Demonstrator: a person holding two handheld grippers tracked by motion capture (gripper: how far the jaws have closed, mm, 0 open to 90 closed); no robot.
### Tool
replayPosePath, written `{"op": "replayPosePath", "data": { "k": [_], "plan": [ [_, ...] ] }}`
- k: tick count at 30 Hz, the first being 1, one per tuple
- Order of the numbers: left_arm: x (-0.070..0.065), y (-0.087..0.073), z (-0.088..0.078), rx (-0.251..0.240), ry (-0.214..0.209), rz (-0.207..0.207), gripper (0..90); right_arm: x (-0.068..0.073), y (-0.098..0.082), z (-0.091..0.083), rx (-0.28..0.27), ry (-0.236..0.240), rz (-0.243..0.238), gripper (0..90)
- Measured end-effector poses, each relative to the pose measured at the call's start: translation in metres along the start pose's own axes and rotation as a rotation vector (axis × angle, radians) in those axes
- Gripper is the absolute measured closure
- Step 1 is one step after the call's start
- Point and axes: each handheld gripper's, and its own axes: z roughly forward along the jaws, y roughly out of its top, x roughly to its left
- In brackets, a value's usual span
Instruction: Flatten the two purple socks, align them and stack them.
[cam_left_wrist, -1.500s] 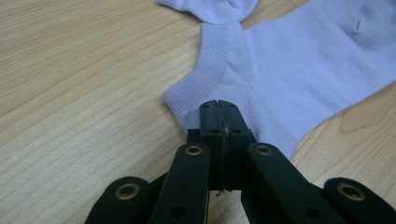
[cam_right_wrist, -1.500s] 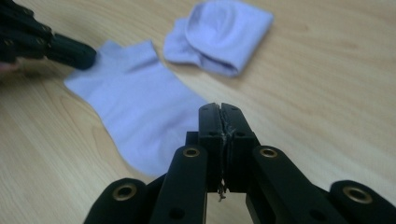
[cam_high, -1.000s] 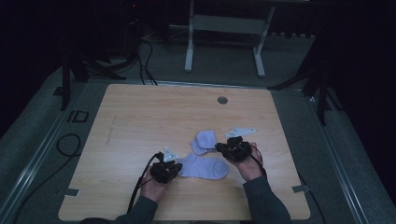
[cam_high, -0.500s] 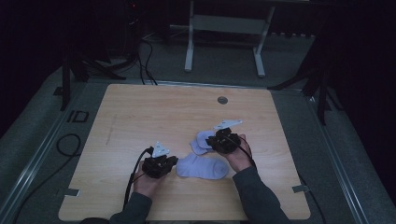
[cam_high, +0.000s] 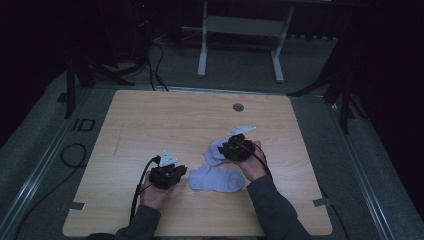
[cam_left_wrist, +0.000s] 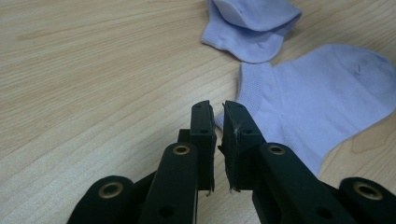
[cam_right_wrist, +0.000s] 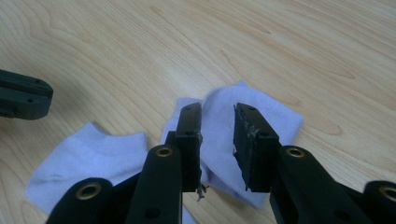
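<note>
Two lavender socks lie on the wooden table (cam_high: 150, 115). One sock (cam_high: 217, 178) (cam_left_wrist: 322, 102) (cam_right_wrist: 84, 161) is spread flat. The other (cam_high: 214, 152) (cam_left_wrist: 252, 28) (cam_right_wrist: 275, 121) is folded over and lies just beyond it. My left gripper (cam_high: 184, 171) (cam_left_wrist: 217, 109) hovers at the flat sock's cuff. Its jaws have just been opening to a narrow gap with nothing between them. Above the folded sock, my right gripper (cam_high: 225, 150) (cam_right_wrist: 217, 109) has also just been opening its jaws. They stand apart and the fabric lies below them, not pinched.
A round cable hole (cam_high: 238, 107) sits near the table's far edge. A white metal stand (cam_high: 240, 30) is on the floor behind the table, and black cables (cam_high: 70, 152) run along the floor at the left. The left gripper's body (cam_right_wrist: 23, 100) shows in the right gripper view.
My right gripper has moved left, from beside the folded sock to over it, and its jaws are wider. My left gripper has backed slightly left of the flat sock.
</note>
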Motion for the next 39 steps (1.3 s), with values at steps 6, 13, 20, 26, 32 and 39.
{"op": "replayPosePath", "data": {
  "k": [6,13,20,26,32,39],
  "plan": [
    [0.0,0.0,0.0,0.004,0.003,0.004,82.0,0.0,0.003,0.007,0.019,0.004,-0.003,70.0],
    [-0.001,0.0,0.001,0.003,0.0,0.002,81.6,0.001,0.007,0.014,0.032,0.007,-0.002,68.9],
    [-0.002,-0.001,0.002,0.005,-0.003,0.001,81.6,0.001,0.011,0.025,0.05,0.015,0.009,65.2],
    [-0.003,-0.001,0.003,0.008,-0.006,0.004,81.3,0.004,0.015,0.04,0.079,0.017,0.015,61.8],
    [-0.003,-0.001,0.003,0.012,-0.008,0.005,81.3,0.004,0.019,0.055,0.116,0.007,0.036,61.8],
    [-0.003,-0.001,0.003,0.014,-0.008,0.003,81.4,0.004,0.015,0.067,0.16,-0.008,0.053,86.4]
  ]
}}
